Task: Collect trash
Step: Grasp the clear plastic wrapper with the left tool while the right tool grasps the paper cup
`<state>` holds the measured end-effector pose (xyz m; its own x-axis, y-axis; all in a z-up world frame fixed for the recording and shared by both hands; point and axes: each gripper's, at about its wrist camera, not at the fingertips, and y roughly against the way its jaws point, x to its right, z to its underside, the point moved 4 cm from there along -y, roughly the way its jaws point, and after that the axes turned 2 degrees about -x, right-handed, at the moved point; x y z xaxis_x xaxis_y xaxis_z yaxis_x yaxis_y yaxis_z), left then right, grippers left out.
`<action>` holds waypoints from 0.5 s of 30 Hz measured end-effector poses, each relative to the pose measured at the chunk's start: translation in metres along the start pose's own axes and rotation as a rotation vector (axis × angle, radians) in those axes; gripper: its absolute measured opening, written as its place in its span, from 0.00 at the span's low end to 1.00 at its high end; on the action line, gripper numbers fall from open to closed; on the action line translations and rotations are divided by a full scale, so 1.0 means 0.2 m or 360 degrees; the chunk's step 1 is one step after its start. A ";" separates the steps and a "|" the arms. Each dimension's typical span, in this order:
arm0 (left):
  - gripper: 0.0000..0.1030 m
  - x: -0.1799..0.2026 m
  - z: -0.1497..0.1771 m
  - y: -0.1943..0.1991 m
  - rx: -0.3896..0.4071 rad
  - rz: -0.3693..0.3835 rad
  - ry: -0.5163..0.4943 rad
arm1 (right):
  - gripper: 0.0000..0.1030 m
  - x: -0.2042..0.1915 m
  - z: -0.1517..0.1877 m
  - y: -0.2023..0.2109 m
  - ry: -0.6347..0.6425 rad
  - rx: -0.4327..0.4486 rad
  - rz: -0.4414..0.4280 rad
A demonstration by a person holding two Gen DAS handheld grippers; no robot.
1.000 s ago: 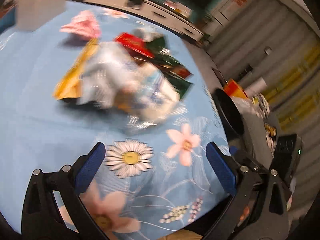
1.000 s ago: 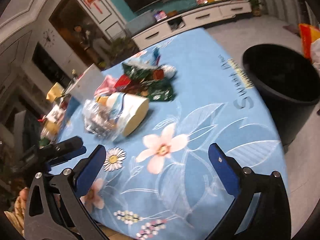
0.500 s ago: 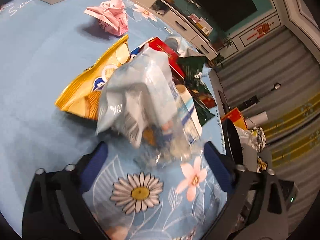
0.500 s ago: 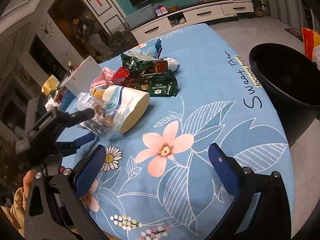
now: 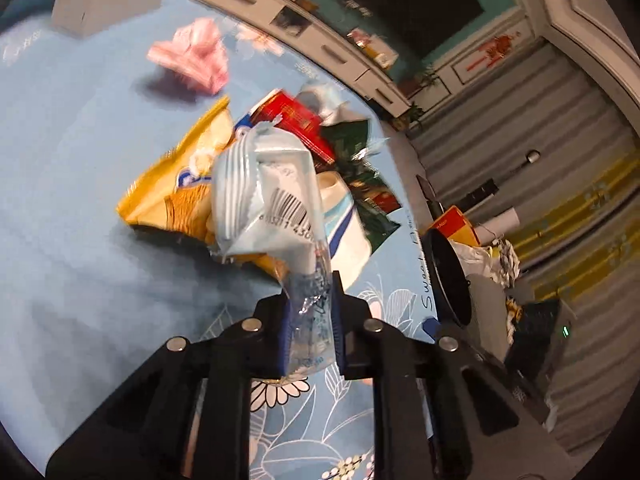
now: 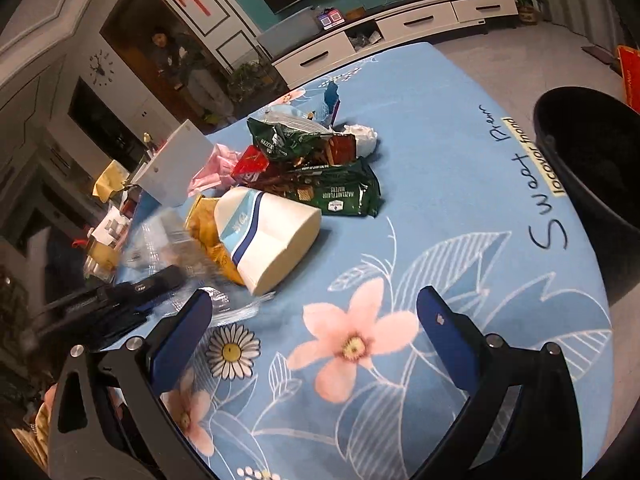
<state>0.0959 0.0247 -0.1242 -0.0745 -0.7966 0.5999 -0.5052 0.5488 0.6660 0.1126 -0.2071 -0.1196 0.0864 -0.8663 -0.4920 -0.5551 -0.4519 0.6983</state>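
My left gripper (image 5: 310,312) is shut on a clear plastic wrapper (image 5: 268,192) with a light blue printed part and a barcode, held up over the blue flowered tablecloth (image 5: 60,200). The wrapper shows blurred in the right wrist view (image 6: 160,240), by the left gripper (image 6: 132,296). Behind it lie a yellow snack bag (image 5: 176,188), a white paper cup (image 6: 272,236) on its side, green wafer bags (image 6: 332,192), a red packet (image 5: 296,120) and a pink wrapper (image 5: 192,56). My right gripper (image 6: 314,332) is open and empty above the cloth's pink flower.
A black trash bin (image 6: 592,168) stands off the table's right edge; it also shows in the left wrist view (image 5: 444,276). A white box (image 6: 172,168) stands at the table's far left. Cluttered bottles and bags sit beyond it.
My left gripper closed on the clear plastic wrapper, which was lying between its open fingers before, and lifted it. The right gripper moved slightly closer to the table and stayed open.
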 end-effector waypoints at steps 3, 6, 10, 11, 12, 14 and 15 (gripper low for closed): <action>0.17 0.04 -0.02 0.01 -0.0053 -0.0057 -0.0100 | 0.97 -0.03 -0.04 -0.05 0.0028 -0.0019 -0.0043; 0.17 0.03 -0.04 0.00 -0.0071 -0.0104 -0.0145 | 0.97 -0.05 -0.11 -0.11 0.0065 -0.0009 -0.0068; 0.17 0.00 -0.07 -0.04 -0.0114 -0.0133 -0.0138 | 0.97 -0.05 -0.20 -0.22 0.0050 -0.0034 -0.0178; 0.17 -0.01 -0.07 -0.05 -0.0126 -0.0138 -0.0135 | 0.97 -0.05 -0.21 -0.25 0.0040 -0.0050 -0.0204; 0.17 -0.03 -0.07 -0.06 -0.0137 -0.0141 -0.0126 | 0.97 -0.05 -0.23 -0.28 0.0029 -0.0072 -0.0241; 0.17 -0.05 -0.07 -0.07 -0.0145 -0.0146 -0.0119 | 0.96 -0.05 -0.25 -0.34 0.0024 -0.0100 -0.0274; 0.18 -0.06 -0.07 -0.08 -0.0151 -0.0149 -0.0119 | 0.96 -0.05 -0.25 -0.36 0.0023 -0.0116 -0.0287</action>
<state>0.1166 0.0292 -0.1354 -0.0966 -0.8603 0.5006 -0.4295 0.4897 0.7587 0.1935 -0.1771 -0.1388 0.1910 -0.7726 -0.6055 -0.4680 -0.6139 0.6357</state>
